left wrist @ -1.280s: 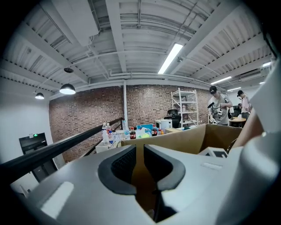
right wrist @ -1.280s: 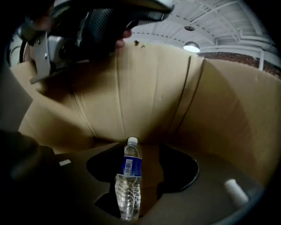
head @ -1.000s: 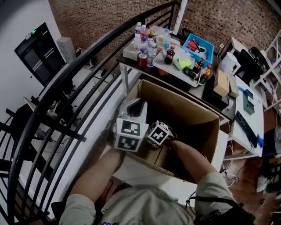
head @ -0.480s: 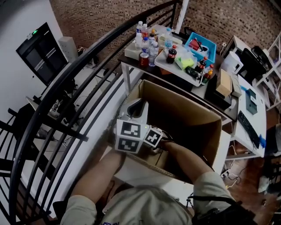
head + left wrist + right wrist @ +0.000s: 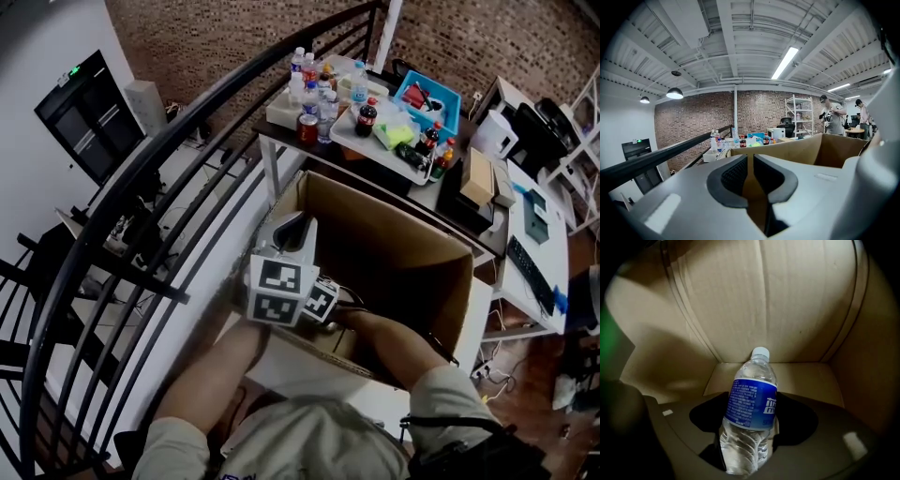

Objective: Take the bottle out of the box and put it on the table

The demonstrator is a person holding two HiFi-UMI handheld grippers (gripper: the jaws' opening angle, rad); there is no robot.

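Observation:
A clear water bottle (image 5: 757, 376) with a blue label and white cap lies in the bottom of the big cardboard box (image 5: 403, 248). My right gripper (image 5: 752, 401) points straight down into the box. Its jaws are closing with the bottle's body between them; the dark pads (image 5: 705, 416) flank the label and I see no squeeze. From the head view only its marker cube (image 5: 321, 300) shows, low inside the near-left corner. My left gripper (image 5: 281, 281) sits at the box's left rim, its jaws shut on the cardboard edge (image 5: 751, 187).
The table (image 5: 469, 220) beyond the box carries several bottles (image 5: 314, 98), a white tray (image 5: 375, 145), a blue bin (image 5: 427, 98) and small boxes. A black railing (image 5: 141, 178) curves along the left. People stand far off at the shelves (image 5: 832, 117).
My right gripper has sunk deeper into the box, its marker cube sliding down and left behind the left gripper. The left gripper has stayed at the rim.

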